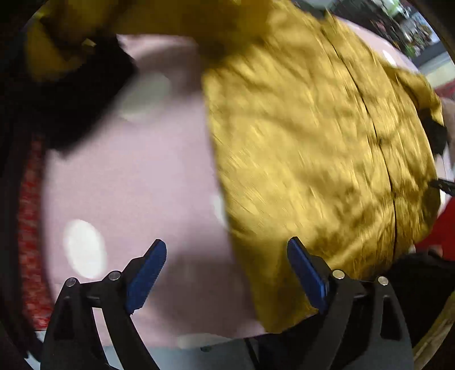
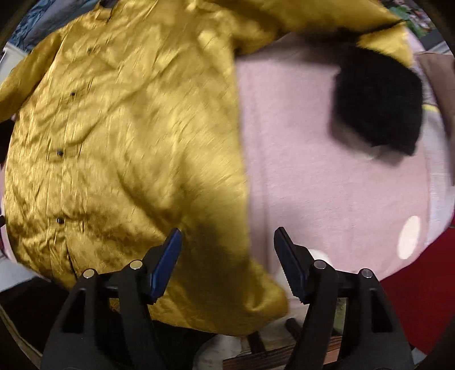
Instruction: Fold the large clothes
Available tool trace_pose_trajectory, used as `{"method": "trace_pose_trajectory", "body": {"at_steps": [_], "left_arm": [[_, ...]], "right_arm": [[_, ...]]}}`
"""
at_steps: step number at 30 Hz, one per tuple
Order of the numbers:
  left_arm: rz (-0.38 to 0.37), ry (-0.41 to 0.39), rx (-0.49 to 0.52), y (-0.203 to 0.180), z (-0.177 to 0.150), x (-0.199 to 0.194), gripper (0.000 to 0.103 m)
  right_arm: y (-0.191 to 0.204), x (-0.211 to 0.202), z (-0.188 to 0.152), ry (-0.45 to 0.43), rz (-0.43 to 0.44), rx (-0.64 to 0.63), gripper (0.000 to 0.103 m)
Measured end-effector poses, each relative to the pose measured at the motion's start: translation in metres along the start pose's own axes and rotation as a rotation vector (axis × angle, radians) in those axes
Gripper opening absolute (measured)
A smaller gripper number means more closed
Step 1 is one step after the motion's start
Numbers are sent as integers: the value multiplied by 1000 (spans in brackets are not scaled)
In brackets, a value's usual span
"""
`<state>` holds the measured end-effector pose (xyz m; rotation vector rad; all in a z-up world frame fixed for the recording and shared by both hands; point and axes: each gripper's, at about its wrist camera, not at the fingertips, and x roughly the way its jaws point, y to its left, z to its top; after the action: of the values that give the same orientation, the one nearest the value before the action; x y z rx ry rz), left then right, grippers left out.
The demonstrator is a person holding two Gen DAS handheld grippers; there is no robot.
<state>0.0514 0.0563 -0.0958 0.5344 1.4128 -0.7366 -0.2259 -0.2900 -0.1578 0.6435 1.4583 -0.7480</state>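
Observation:
A large mustard-yellow jacket point(image 1: 312, 136) with a shiny crinkled surface lies spread on a pink cloth with white dots point(image 1: 136, 193). In the left wrist view its body fills the right half, and a sleeve ending in a black furry cuff point(image 1: 85, 94) lies at the upper left. My left gripper point(image 1: 226, 250) hangs above the jacket's near left edge, open, nothing between its blue pads. In the right wrist view the jacket point(image 2: 119, 136) shows a row of dark buttons; a second black cuff point(image 2: 378, 105) lies at the upper right. My right gripper point(image 2: 227, 239) is open above the jacket's right hem.
The pink dotted cloth point(image 2: 327, 185) covers the work surface. Red fabric point(image 2: 421, 284) shows beyond its right edge in the right wrist view, and a red patterned strip point(image 1: 31, 227) along the left in the left wrist view. Cluttered shelves point(image 1: 403, 25) stand far off.

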Motion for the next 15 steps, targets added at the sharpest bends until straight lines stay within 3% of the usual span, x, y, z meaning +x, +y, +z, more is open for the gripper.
{"method": "trace_pose_trajectory", "body": {"at_steps": [5,8,15], "left_arm": [[-3,-126,43,1,33,-37,85],[-2,-162,114,-26,57,-31,85],[3,-151,206,-80,78,-3,83]], "right_arm": [[17,-47,31,-138,21,22,68],[55,-56,53,-177,55,-90,68],[120,-38,25,-154,68,-313,68]]}}
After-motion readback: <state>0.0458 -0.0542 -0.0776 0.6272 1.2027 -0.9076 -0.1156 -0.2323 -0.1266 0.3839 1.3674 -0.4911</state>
